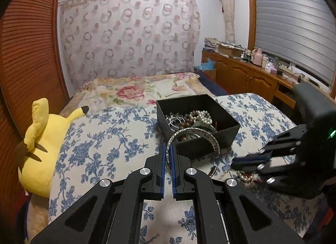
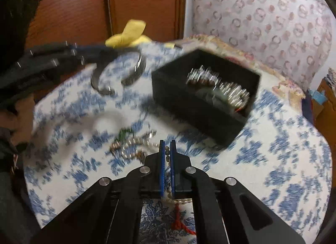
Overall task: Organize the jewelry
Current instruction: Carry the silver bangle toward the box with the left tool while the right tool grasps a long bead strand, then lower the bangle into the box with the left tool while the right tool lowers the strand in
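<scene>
Left wrist view first: we see our left gripper [image 1: 168,151] with its jaws closed on a silver bangle [image 1: 194,139], the blue pads pinching its near rim. The bangle stands out ahead of the fingers, and its far side sits in front of the near wall of a black box [image 1: 210,145]. We cannot tell whether it touches that wall. The box rests on a bed [image 1: 105,139] covered with a blue flowered cloth, and it holds a heap of jewelry, with a pearl strand [image 1: 201,115] and silver pieces on top. A yellow plush toy [image 1: 40,145] lies at the left edge of the bed. To the right, our right gripper [image 1: 237,162] reaches down low over loose pearls [image 1: 245,175] on the cloth. A small ring-shaped piece [image 1: 213,171] lies just beside our left fingers. A wooden cabinet [image 1: 247,75] with bottles on top runs along the far right wall under a window blind [image 1: 294,29].

Right wrist view is blurred by motion. We see our right gripper [image 2: 167,149] with its jaws nearly closed on a beaded strand [image 2: 167,155] that runs between the blue pads, with a red tassel [image 2: 180,223] hanging below. More beads [image 2: 130,149] lie tangled on the cloth just left of the fingertips. The black box [image 2: 189,105] sits ahead and to the right. Our left gripper [image 2: 92,54] comes in from the upper left, holding the bangle [image 2: 119,71] above the cloth, well left of the box.
</scene>
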{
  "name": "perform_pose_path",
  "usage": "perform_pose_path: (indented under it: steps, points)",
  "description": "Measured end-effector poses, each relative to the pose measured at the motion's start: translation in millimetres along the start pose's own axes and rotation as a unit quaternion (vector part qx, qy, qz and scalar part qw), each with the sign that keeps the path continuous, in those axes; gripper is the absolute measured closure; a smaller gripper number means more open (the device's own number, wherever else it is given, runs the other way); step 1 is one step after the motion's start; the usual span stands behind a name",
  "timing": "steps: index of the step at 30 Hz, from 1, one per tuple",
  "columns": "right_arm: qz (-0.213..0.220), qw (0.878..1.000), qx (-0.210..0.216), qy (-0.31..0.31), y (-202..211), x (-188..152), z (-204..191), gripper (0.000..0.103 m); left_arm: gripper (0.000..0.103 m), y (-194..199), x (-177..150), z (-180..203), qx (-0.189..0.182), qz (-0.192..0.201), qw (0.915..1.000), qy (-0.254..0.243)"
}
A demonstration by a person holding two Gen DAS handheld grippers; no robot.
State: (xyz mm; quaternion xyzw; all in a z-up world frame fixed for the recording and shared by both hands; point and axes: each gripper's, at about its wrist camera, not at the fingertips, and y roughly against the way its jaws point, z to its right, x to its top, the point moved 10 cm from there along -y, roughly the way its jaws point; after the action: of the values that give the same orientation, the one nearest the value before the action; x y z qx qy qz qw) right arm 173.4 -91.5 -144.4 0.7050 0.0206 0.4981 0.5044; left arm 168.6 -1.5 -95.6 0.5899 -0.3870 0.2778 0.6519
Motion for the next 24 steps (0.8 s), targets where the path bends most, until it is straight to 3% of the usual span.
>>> perform_pose_path:
  steps: [12, 24]
  points:
    - [0.116, 0.993, -0.035, 0.013, 102, 82, 11, 0.098, 0.099, 15, 40, 0, -0.002, 0.033, 0.9995, 0.003]
    - [0.168, 0.984, -0.064, 0.015, 135, 140, 43, 0.098, 0.099, 6, 54, 5, -0.004, 0.036, 0.9994, 0.0]
